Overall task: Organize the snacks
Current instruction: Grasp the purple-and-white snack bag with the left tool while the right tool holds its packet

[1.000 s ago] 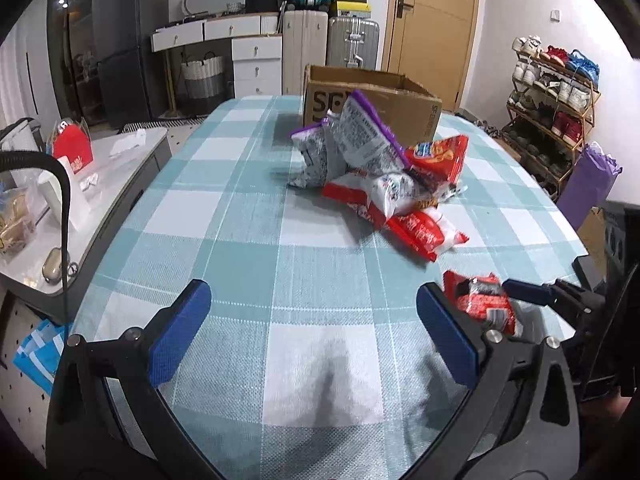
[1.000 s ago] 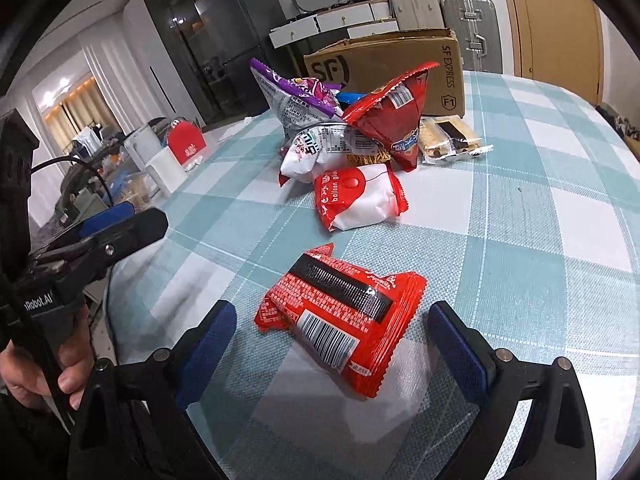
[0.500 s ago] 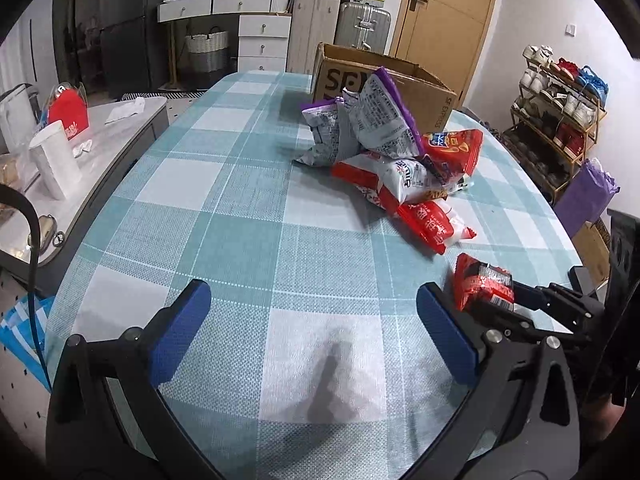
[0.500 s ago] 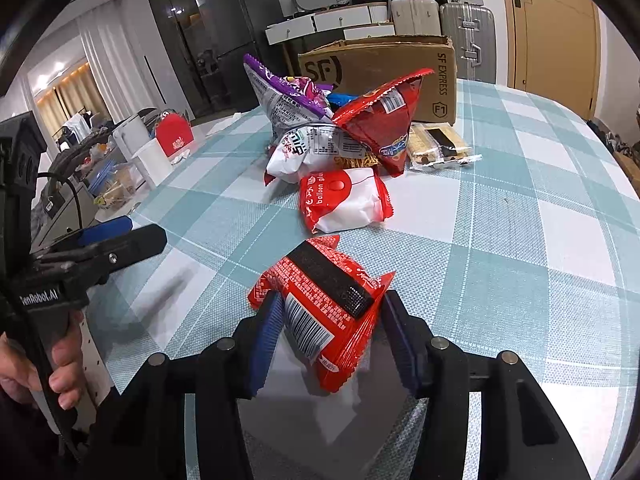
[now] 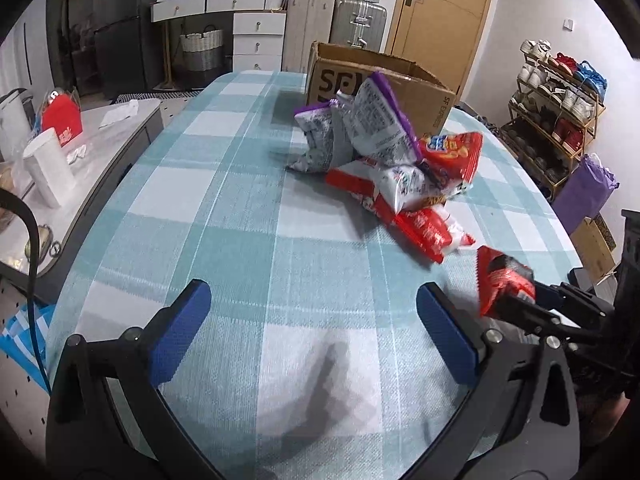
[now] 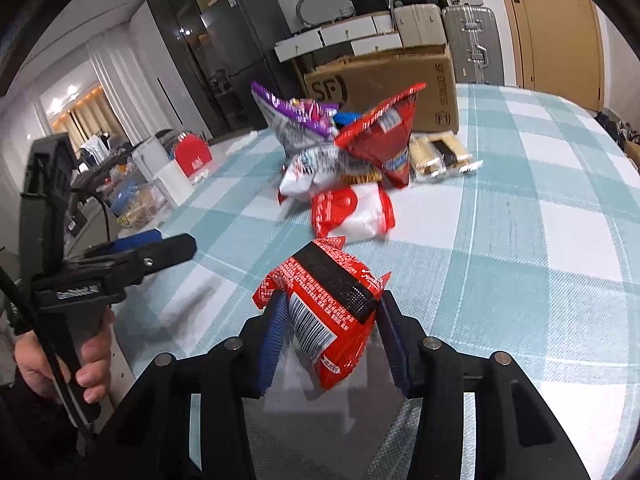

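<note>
1. I am working over the checked table (image 5: 224,208), which is carrying everything; its near half is lying bare, giving both grippers room to move.
2. The cardboard box (image 6: 400,80) is standing open-topped at the far edge, at about twelve o'clock from my right gripper. I am judging it to be the place the snacks are meant for, though nothing here confirms that.
3. The snack pile (image 6: 344,160) is heaping up just in front of the box, bags leaning on one another, so I am picking from the loose near side first.
4. The white-and-red packet (image 6: 352,216) is lying alone between the pile and my right gripper, at twelve o'clock, close by.
5. My left gripper (image 5: 312,320) is hovering with its jaws spread wide and nothing between them, waiting at roughly nine o'clock from the right one.
6. My right gripper (image 6: 332,344) is closing its jaws, and its pads are already pressing both sides of the red snack packet (image 6: 324,312).
7. That packet is sitting directly between the fingers, tilted up, its far end pointing to twelve o'clock, apparently clear of the cloth.
</note>
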### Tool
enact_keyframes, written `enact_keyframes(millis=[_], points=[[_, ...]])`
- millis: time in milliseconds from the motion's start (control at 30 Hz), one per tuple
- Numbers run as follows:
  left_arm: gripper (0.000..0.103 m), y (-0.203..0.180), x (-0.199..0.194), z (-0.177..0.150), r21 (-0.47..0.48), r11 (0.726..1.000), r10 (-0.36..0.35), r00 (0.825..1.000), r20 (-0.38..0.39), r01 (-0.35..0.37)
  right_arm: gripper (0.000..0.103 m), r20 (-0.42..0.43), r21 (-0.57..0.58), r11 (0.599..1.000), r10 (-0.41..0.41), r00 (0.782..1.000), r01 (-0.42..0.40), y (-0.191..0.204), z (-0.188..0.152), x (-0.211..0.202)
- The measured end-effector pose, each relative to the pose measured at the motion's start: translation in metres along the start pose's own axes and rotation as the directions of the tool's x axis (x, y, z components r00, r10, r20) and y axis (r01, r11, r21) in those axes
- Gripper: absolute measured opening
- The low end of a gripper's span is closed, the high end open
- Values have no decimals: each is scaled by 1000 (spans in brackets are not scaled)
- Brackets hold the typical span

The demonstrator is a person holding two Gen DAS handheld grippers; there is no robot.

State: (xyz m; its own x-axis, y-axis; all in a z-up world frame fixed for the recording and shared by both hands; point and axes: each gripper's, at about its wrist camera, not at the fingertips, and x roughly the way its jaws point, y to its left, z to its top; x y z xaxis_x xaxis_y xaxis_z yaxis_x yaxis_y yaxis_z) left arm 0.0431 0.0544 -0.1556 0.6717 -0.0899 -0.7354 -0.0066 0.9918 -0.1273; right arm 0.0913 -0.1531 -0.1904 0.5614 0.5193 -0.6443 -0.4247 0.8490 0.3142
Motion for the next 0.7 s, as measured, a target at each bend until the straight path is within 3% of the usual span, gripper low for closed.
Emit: enact_keyframes(millis=[233, 433, 567, 700], points=[[103, -8, 6, 45, -8, 998, -60, 998, 21, 60, 46, 68, 11, 1000, 0, 998, -1, -21, 27, -15], [103, -12, 31, 89, -74, 992, -97, 995, 12, 98, 46, 87, 4, 1000, -5, 996, 5, -37, 42, -5], [103, -10, 62, 110, -178, 964, -209, 976, -61, 195, 46, 91, 18, 999, 25, 995, -27, -44, 45, 1], [102, -13, 84, 123, -235, 947, -248, 964, -96, 220, 46, 86, 37, 998, 50, 995, -54, -52, 43, 7]])
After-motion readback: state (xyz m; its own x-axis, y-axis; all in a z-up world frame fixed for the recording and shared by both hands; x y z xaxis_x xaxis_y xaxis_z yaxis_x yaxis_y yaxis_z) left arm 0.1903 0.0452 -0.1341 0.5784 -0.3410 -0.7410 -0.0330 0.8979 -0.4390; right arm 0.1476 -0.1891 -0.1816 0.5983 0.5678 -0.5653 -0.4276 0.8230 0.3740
